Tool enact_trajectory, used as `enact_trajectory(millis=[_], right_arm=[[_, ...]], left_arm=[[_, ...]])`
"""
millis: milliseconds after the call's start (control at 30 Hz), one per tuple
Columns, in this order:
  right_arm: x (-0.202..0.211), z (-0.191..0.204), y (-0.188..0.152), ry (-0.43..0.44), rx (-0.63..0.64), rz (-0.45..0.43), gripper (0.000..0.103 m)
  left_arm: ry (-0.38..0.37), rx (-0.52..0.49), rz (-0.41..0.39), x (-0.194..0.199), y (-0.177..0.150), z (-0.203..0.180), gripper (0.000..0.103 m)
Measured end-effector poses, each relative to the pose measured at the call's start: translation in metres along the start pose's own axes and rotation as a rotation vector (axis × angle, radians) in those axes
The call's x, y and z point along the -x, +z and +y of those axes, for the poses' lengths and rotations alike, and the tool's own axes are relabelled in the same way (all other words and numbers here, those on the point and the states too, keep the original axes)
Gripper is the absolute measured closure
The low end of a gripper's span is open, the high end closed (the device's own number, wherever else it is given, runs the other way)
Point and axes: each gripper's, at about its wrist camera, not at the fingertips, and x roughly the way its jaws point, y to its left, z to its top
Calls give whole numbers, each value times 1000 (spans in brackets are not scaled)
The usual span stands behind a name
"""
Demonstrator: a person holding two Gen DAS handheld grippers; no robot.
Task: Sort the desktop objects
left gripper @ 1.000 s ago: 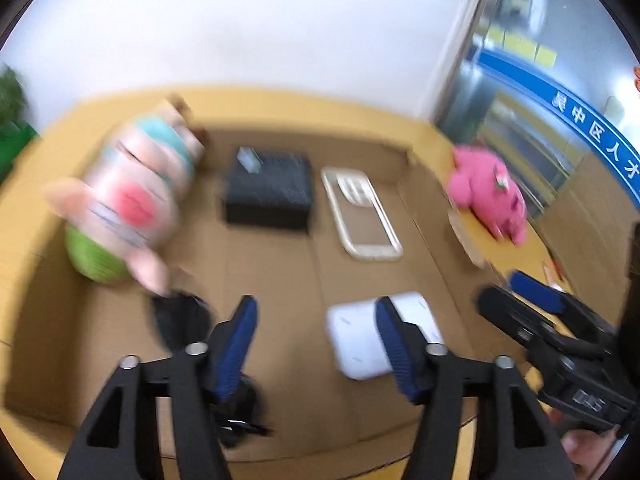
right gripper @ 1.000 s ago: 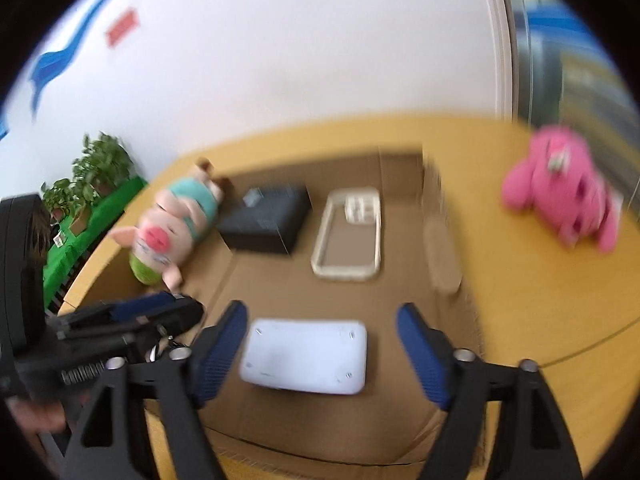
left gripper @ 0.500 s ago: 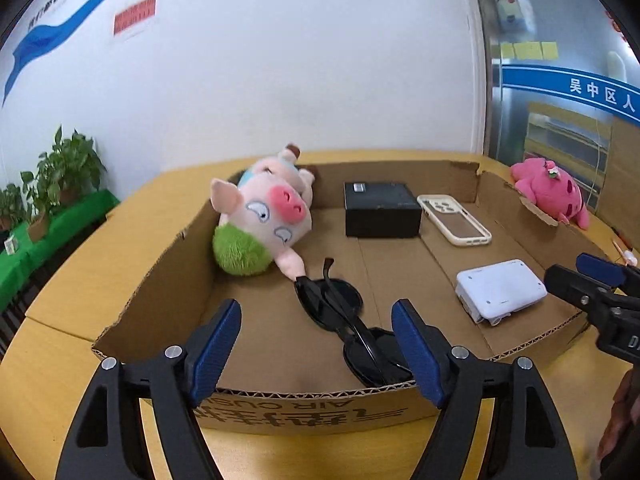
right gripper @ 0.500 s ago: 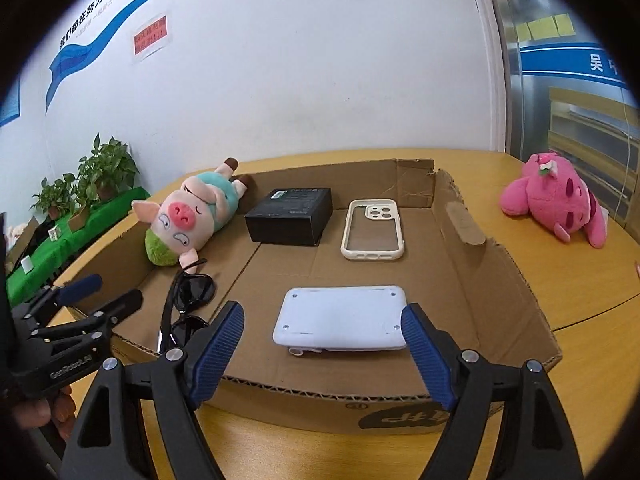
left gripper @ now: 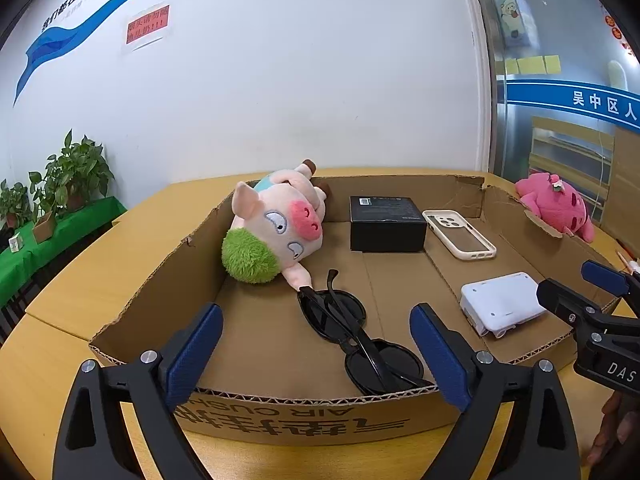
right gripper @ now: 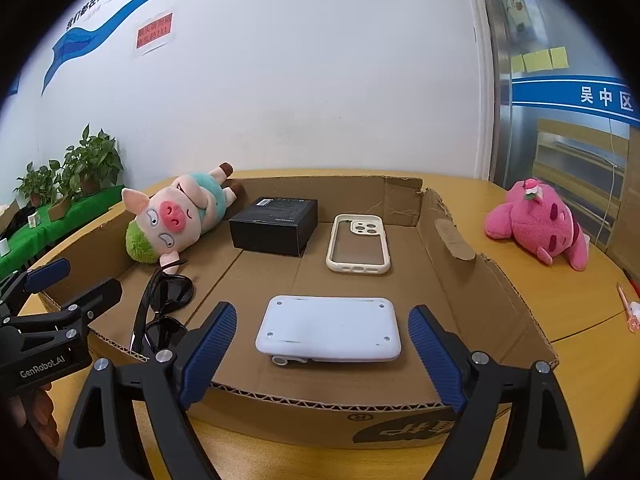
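Jaws spread wide on left hand-held gripper (left gripper: 316,340) and right hand-held gripper (right gripper: 320,344), both empty; pink plush pig (right gripper: 538,226) lies outside shallow cardboard box (right gripper: 452,240), probably next; approach low, pinch its body.

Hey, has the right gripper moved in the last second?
Yes. In its own view the right gripper has pulled back: a second ago its fingers flanked the white device inside the cardboard box; now they're at the near wall.

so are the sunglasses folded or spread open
Folded. In the left wrist view the sunglasses lie in the cardboard box with both temple arms crossed over the lenses.
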Motion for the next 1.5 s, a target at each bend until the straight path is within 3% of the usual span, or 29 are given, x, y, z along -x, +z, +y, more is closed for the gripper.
enact_trajectory(millis=[133,1500], right_arm=[[-4,0,0,0,-9,16,1],[-3,1,-1,-1,-11,16,1]], left_arm=[[-2,-3,4,-1,0,0,4],[-3,-3,6,-4,-1,-2,1]])
